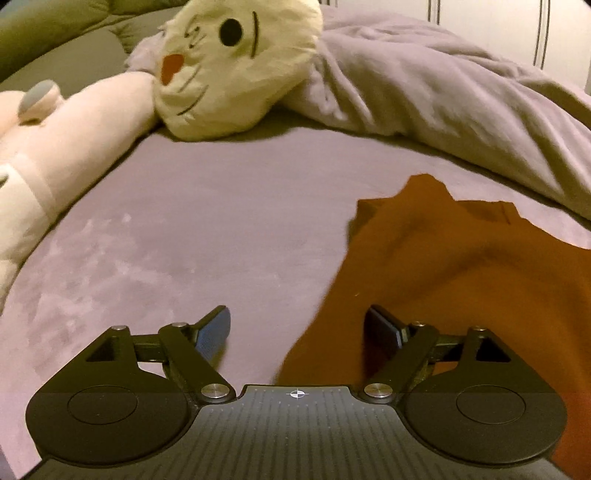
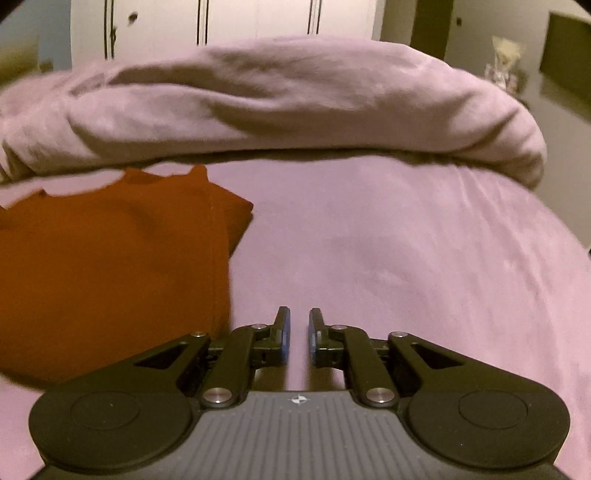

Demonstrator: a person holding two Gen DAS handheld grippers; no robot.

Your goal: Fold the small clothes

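Left gripper (image 1: 297, 332): jaws spread wide, nothing between them; its blue pads (image 1: 214, 336) are bare. One finger hangs over the sheet, the other over the near edge of the garment (whether it touches the cloth I cannot tell).

Right gripper (image 2: 299, 336): jaws drawn nearly together, with a narrow slit of sheet showing between the pads; nothing is pinched there. It hangs over bare sheet just beside the garment's edge.

Garment (image 1: 443, 266): a rust-orange piece of small clothing, lying mostly flat on the bed with soft wrinkles. In the right wrist view it (image 2: 110, 266) fills the left side, with a folded layer showing at its far corner.

Bed sheet (image 1: 192, 221): mauve, smooth, under everything.

Duvet (image 2: 277, 103): mauve, bunched in a long roll across the far side of the bed, just beyond the garment's far edge.

Plush cat head (image 1: 236, 62): cream, with stitched face, resting on the sheet by the duvet's end.

Pink plush (image 1: 74, 129): lying along the bed's left edge, touching the cat head.

Wardrobe (image 2: 221, 22): white doors behind the duvet (blurred).
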